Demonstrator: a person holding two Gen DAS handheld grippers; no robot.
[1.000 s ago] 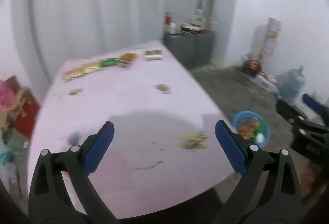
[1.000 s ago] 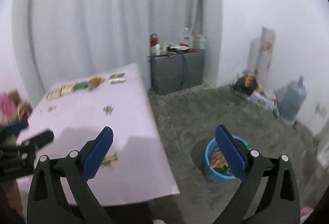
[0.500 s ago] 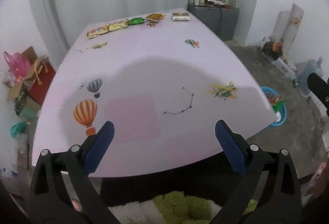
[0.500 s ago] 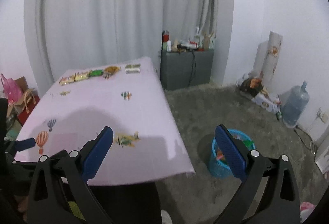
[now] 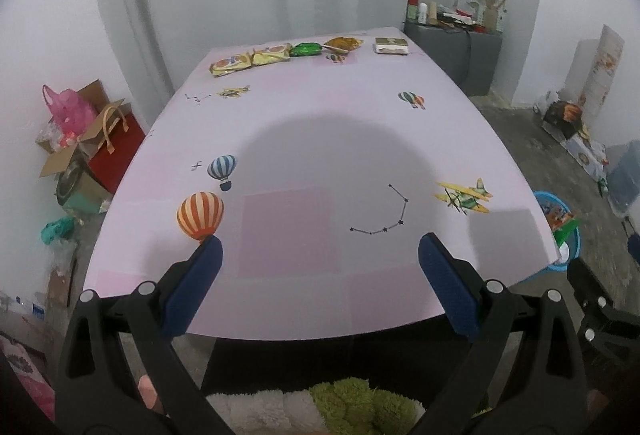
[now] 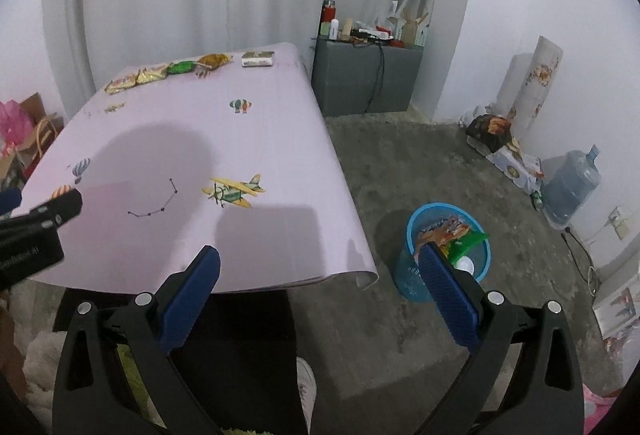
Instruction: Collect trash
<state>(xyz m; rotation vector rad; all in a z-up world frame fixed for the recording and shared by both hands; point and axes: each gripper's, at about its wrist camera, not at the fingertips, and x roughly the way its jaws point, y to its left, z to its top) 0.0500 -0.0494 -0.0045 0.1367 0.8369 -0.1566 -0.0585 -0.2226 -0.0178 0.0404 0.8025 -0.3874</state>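
Several snack wrappers lie in a row along the far edge of the pink table (image 5: 320, 139): two yellow packets (image 5: 250, 59), a green one (image 5: 306, 49), an orange-brown one (image 5: 343, 43) and a flat box (image 5: 392, 45). The same row shows in the right wrist view, with the yellow packets (image 6: 136, 78) and the box (image 6: 258, 59). A blue trash basket (image 6: 448, 251) holding wrappers stands on the floor right of the table. My left gripper (image 5: 320, 249) hangs open over the table's near edge. My right gripper (image 6: 320, 259) is open near the table's right corner, empty.
The tablecloth carries printed balloons (image 5: 200, 215) and a plane (image 5: 464, 195). A grey cabinet (image 6: 366, 75) with bottles stands beyond the table. Bags and boxes (image 5: 88, 139) pile at the left wall, a water jug (image 6: 572, 191) at the right. Grey floor lies around the basket.
Both views have pulled back and steadied: the table now fills more of the left view, and the wrappers sit farther away. Both grippers stay open.
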